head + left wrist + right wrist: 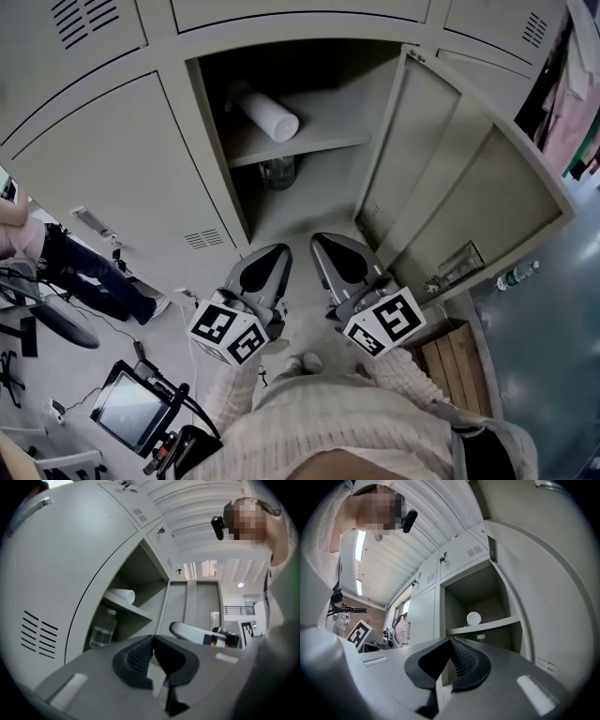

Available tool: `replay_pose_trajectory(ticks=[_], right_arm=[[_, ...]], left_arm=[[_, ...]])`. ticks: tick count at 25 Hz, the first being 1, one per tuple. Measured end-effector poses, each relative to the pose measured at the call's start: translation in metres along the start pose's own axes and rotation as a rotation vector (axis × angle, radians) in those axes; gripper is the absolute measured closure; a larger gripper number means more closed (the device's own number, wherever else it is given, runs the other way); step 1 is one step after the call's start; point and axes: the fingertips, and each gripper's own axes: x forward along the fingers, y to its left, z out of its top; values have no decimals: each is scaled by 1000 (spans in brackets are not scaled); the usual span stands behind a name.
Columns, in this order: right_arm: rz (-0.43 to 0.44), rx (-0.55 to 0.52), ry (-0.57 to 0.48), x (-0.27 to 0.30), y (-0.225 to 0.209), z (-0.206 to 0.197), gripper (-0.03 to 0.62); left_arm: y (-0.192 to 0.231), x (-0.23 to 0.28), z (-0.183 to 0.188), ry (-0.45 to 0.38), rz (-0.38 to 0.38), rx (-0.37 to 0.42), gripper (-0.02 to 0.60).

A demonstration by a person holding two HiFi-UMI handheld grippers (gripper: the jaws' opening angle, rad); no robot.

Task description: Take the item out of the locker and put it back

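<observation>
The locker stands open, its door swung out to the right. A white roll lies on the inner shelf, and a clear plastic bottle stands under that shelf. Both grippers hang side by side in front of the opening, outside it. My left gripper is shut with nothing between its pads, and so is my right gripper. In the left gripper view, the left gripper points toward the roll and bottle. The right gripper view shows the right gripper below the roll.
Closed locker doors flank the open one. A person sits low at the left. A screen on a stand is at lower left. A wooden crate and a bottle lie on the floor at the right. Clothes hang at far right.
</observation>
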Motion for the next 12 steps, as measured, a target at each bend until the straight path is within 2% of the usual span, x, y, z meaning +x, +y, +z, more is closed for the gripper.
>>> replay_pose_trajectory(ticks=[12], right_arm=[[10,-29,42,3,3,-4,599]], left_arm=[[-1,0,-2,-14,-10,-35,577]])
